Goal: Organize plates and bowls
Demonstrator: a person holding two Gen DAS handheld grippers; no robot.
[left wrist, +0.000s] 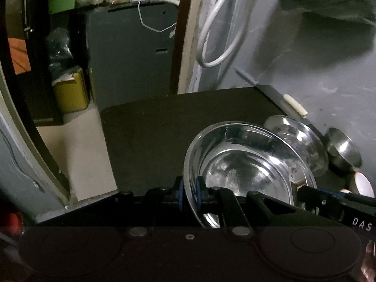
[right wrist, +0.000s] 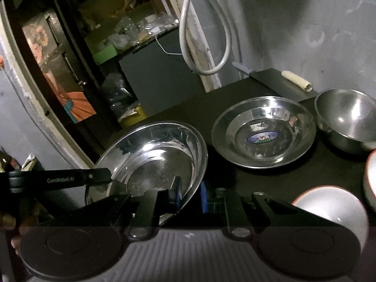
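A wide steel plate (left wrist: 246, 164) (right wrist: 152, 157) hangs tilted over the black table (left wrist: 145, 129), held by both sides. My left gripper (left wrist: 189, 193) is shut on the plate's left rim, which runs between the blue pads. My right gripper (right wrist: 191, 192) is shut on the opposite rim; one of its fingers (left wrist: 305, 193) shows at the plate's right edge in the left wrist view. A second steel plate (right wrist: 263, 131) (left wrist: 300, 141) with a sticker lies flat behind it. A steel bowl (right wrist: 347, 117) (left wrist: 345, 148) stands further right.
Two white bowls (right wrist: 336, 206) (right wrist: 371, 178) sit at the near right. A cleaver (right wrist: 277, 82) with a cream handle (right wrist: 297, 81) lies at the table's back edge by the grey wall. A white hose (right wrist: 188, 35) loops down the wall. The table's left edge drops to the floor.
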